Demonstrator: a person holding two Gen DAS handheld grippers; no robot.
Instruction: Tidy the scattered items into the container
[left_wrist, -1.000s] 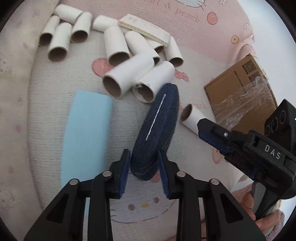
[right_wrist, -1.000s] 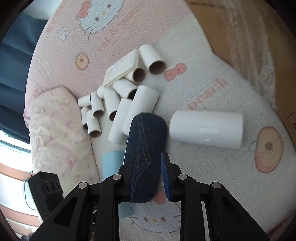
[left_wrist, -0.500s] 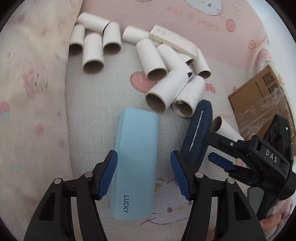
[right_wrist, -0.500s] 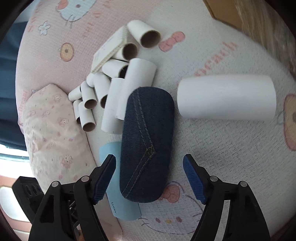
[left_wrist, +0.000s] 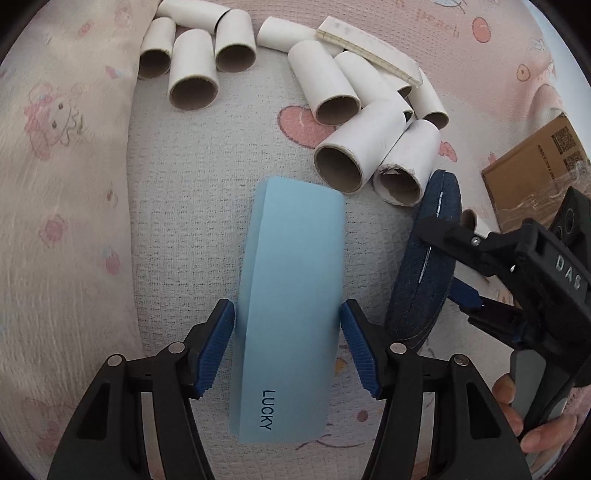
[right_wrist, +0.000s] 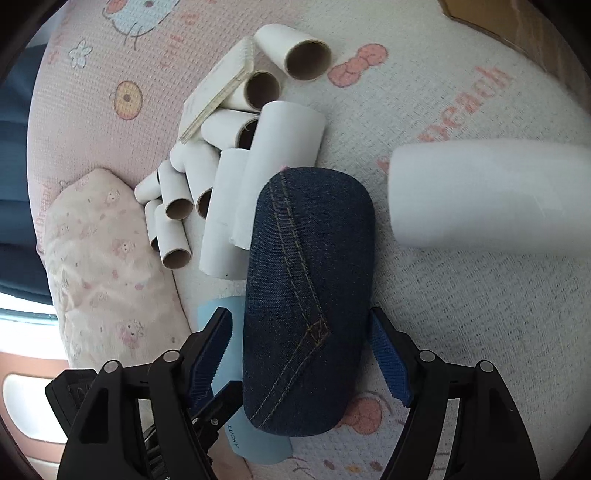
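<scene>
On a pale waffle-weave bedspread (left_wrist: 192, 206) printed with pink cartoon cats and bows, a heap of white cardboard tubes (left_wrist: 332, 92) lay scattered, with a flat cream booklet (left_wrist: 369, 51) resting across some of them. A floral pillow (left_wrist: 62, 184) bordered the spread on one side, and the corner of a taped cardboard box (left_wrist: 535, 173) showed at the other.

The left gripper (left_wrist: 288, 343) stood spread, its blue pads flanking a light blue case (left_wrist: 291, 295) marked LUCKY; whether they touched its sides I could not tell. Just beside it, the right gripper (right_wrist: 301, 354) straddled a denim case (right_wrist: 310, 295), its jaws closing a little, the pads near the fabric without visibly pressing. A larger white tube (right_wrist: 491, 195) lay just beyond, apart from the denim.
</scene>
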